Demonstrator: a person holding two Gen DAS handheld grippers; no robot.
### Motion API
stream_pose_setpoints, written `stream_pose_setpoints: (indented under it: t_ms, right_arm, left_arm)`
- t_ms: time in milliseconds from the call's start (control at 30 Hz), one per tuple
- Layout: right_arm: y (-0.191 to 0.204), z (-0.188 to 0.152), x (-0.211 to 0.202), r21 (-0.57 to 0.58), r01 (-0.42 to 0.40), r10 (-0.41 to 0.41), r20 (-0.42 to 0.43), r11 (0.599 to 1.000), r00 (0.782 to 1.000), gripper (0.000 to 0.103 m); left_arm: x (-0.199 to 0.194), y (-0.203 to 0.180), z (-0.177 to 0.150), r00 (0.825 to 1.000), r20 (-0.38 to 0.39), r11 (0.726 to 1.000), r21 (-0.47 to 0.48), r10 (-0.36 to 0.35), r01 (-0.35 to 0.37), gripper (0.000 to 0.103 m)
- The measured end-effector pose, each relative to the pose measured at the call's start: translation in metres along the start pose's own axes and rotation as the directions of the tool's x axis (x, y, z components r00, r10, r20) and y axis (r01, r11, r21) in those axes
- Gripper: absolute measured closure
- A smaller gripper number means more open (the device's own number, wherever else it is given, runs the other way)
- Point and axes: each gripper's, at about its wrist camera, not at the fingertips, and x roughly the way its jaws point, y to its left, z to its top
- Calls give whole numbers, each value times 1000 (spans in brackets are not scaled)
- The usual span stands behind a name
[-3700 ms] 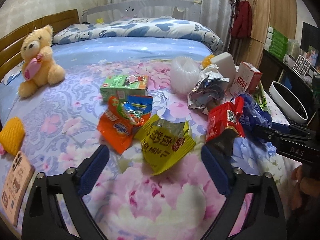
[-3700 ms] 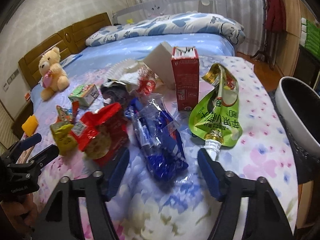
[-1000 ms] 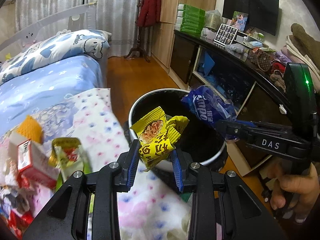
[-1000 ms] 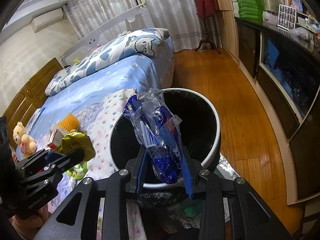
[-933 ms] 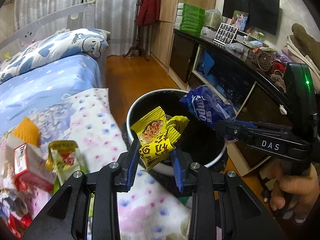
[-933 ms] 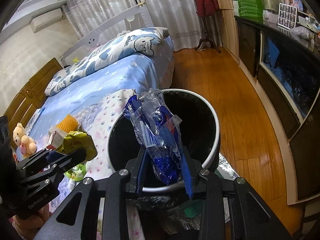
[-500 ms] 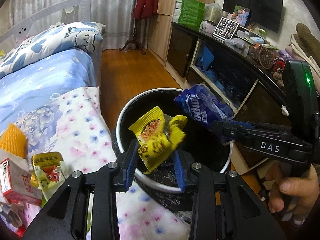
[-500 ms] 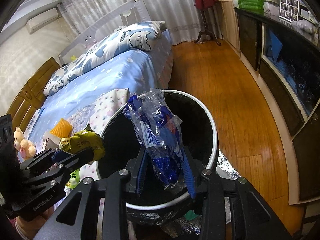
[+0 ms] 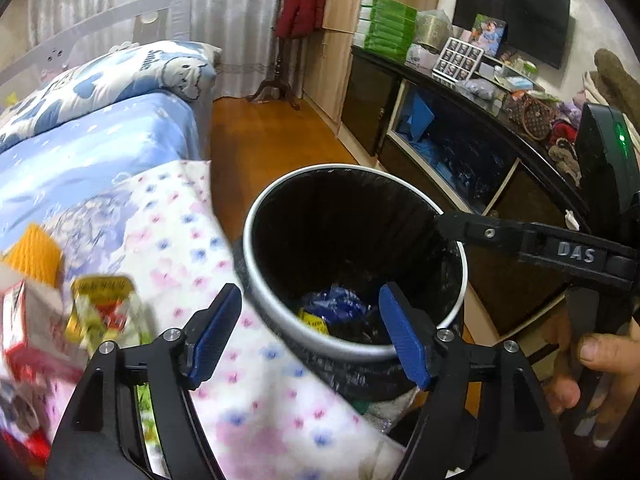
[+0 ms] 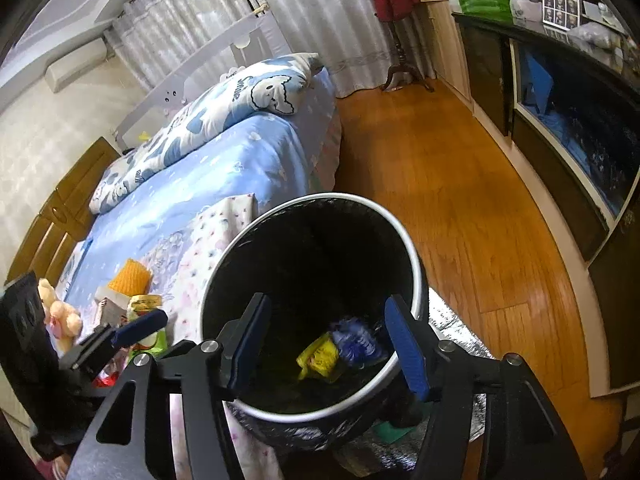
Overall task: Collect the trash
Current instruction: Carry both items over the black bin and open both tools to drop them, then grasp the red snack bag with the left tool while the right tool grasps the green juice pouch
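Inside the black-lined round white-rimmed bin [image 10: 416,280] we see a yellow wrapper [image 10: 318,356] and a blue wrapper [image 10: 356,340]; left gripper [image 9: 310,330] and right gripper [image 10: 326,344] jaws just opened, empty.

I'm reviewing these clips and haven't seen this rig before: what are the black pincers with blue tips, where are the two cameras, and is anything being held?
No robot here: a person holds a hand-held gripper in each hand, with a camera on each looking along its fingers. One picture comes from the left gripper, the other from the right gripper. Both hang over a black-lined trash bin beside the bed. Both have just been opening and hold nothing; a yellow wrapper and a blue wrapper lie in the bin. More packaging remains on the bed.
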Motion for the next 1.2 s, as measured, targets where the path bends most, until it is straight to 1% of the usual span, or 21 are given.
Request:
stream_pose_setpoints:
  t_ms: [33,133,233,467,700,900,1200]
  right_arm:
    - [3,-2,-2,-1,-3,3,7,1000,1000,29]
    - [11,-10,-9,-6,-18,18,36,1000,999,19]
    - [23,-20,-15,-17,-28,28,54,999,998,12]
    - [59,-49,-18,-48,-64,67,54,997,996,12]
    - [98,-81,-8,-87,-108,109,-1,990,994,12]
    - [129,-100,-2,-134,-141,137,-40,981,990,12]
    - [161,-124,13,-176,-169,155,-90,970,984,11]
  left_arm:
    - [-4,3,-5,1000,5,1000,-10,7,-7,28]
    - [-17,13,-23,1000,14,999,-46,25,-25,27]
    - [-30,27,-41,1000,13,996,-87,26,-25,27]
    - [-66,59,-82,997,17,987,-143,80,-77,27]
    - [-103,94,-115,989,41,968,-217,139,-127,27]
    - [-122,115,-143,985,27,952,-261,170,-158,27]
    - [-144,151,-184,972,2,909,-355,235,-219,27]
